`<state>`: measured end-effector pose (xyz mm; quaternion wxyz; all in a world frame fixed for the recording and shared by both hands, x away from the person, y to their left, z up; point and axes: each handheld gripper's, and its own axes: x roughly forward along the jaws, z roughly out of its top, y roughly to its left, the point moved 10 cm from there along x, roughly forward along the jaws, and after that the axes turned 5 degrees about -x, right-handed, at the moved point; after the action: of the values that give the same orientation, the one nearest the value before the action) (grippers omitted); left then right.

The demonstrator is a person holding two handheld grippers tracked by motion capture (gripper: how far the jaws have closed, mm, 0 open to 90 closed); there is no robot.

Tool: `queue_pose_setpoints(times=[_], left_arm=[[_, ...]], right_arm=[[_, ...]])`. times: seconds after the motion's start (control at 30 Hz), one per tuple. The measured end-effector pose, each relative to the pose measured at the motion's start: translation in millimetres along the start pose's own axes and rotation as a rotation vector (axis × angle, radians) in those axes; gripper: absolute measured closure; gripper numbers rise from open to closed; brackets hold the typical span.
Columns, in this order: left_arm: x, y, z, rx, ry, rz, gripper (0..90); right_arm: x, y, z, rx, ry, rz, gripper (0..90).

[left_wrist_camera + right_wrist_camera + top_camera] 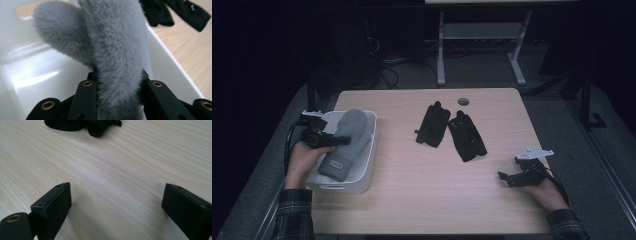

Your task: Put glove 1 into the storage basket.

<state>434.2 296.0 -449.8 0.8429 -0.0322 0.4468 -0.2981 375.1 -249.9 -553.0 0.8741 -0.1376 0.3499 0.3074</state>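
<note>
A fluffy grey fleece mitten (pixel 346 142), long-napped and rounded at the fingertip end with a stubby thumb lobe jutting off one side, lies lengthwise inside a glossy white plastic rectangular bin (pixel 364 172) at the left edge of the pale wood-grain table (pixel 427 190). A small label patch sits on its ribbed cuff near the bin's front wall. The left gripper (pixel 343 140) reaches in from the bin's left side, and in the left gripper view its matte black jaws press into the mitten (pixel 117 50) from both sides, the fuzzy pile bulging around them, with the bin's smooth wall (pixel 37 72) shining behind. Near the middle of the table lie two black fabric gloves (pixel 451 130), flat and slim-fingered, side by side and just touching, with small buckle-like fittings on them. The right gripper (pixel 506 179) rests low at the table's right edge, well apart from the gloves; its blocky black jaws stand spread wide with bare wood between them.
</note>
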Motion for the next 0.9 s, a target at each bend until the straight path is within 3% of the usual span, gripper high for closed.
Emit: queue_pose_setpoints(times=[0.2, 0.47, 0.7, 0.9], left_arm=[[15.0, 12.7, -10.8, -0.015, 0.054, 0.02, 69.6], [28.0, 26.0, -22.5, 0.011, 0.123, 0.064, 63.9], [30.7, 34.9, -23.0, 0.008, 0.116, 0.16, 38.0], [26.3, 37.2, -17.6, 0.009, 0.083, 0.197, 21.7]], right_arm=[[-0.1, 0.0, -0.1, -0.001, 0.002, 0.001, 8.8], [0.3, -0.1, 0.4, -0.001, -0.001, 0.001, 8.8], [0.4, -0.1, 0.4, -0.002, -0.001, 0.001, 8.8], [0.5, 0.1, 0.6, 0.001, -0.001, 0.002, 8.8]])
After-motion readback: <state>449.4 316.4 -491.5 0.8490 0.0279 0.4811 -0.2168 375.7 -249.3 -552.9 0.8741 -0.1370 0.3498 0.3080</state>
